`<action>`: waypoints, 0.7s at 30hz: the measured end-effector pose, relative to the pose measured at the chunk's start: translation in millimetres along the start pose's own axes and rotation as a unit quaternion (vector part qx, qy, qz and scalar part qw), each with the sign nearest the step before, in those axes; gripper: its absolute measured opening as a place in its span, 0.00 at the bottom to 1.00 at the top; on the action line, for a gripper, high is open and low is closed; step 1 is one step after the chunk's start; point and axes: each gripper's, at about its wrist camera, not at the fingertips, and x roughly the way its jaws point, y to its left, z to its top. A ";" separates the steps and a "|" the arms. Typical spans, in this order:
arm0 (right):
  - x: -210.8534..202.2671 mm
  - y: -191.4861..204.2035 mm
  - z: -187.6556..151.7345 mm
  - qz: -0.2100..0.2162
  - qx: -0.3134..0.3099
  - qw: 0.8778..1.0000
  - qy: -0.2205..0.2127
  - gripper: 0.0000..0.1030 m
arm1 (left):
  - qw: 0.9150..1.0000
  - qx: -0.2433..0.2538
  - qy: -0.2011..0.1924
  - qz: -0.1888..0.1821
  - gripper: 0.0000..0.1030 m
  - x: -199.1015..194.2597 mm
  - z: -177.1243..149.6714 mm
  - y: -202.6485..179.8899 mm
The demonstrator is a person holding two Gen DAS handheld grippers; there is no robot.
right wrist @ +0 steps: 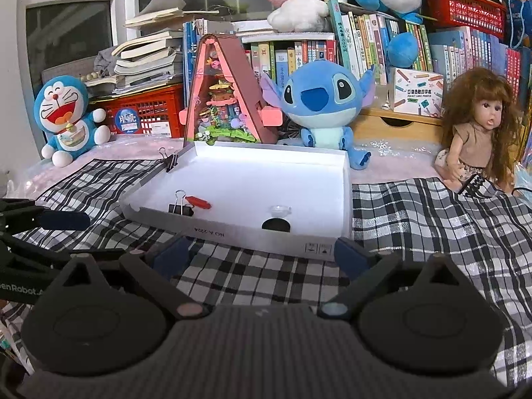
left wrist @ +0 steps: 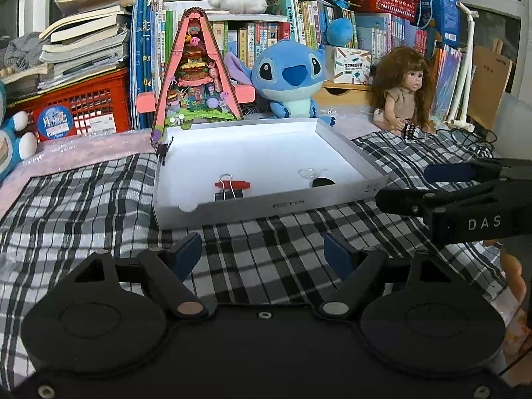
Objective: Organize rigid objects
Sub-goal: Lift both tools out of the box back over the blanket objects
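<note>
A shallow white box (left wrist: 266,207) (right wrist: 266,237) lies on the checked cloth. In its near left corner lies a black binder clip (left wrist: 229,194) (right wrist: 181,207) with a small red piece (left wrist: 232,184) (right wrist: 199,202) against it. Near the front right are a clear dome (left wrist: 311,174) (right wrist: 281,211) and a black disc (left wrist: 322,183) (right wrist: 276,224). A second binder clip (left wrist: 163,151) (right wrist: 171,163) grips the box's left wall. My left gripper (left wrist: 261,252) stands open before the box, holding nothing. My right gripper (right wrist: 259,256) (left wrist: 405,186) is open wide and holds nothing, just short of the front right corner.
Behind the box stand a triangular diorama (left wrist: 196,76), a blue plush (left wrist: 292,79) and a doll (left wrist: 404,99). A Doraemon plush (right wrist: 66,116) and a red crate (right wrist: 146,113) sit at the back left. Books fill the shelves. The checked cloth (right wrist: 432,226) spreads on both sides.
</note>
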 end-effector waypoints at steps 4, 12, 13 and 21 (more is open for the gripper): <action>-6.5 3.3 -7.4 0.003 0.000 1.000 -0.005 0.98 | 1.000 -0.001 -0.010 0.003 0.78 -8.4 -7.6 -1.6; -14.1 6.5 -20.7 0.007 0.004 1.000 -0.006 0.99 | 1.000 -0.012 -0.016 0.005 0.78 -17.7 -26.5 -2.7; -14.7 6.5 -22.6 0.007 0.006 1.000 -0.005 0.99 | 1.000 -0.015 -0.017 0.006 0.78 -17.9 -29.0 -1.9; -19.3 6.3 -38.9 0.004 0.009 1.000 -0.001 1.00 | 0.999 -0.036 -0.014 0.013 0.78 -18.6 -46.7 2.9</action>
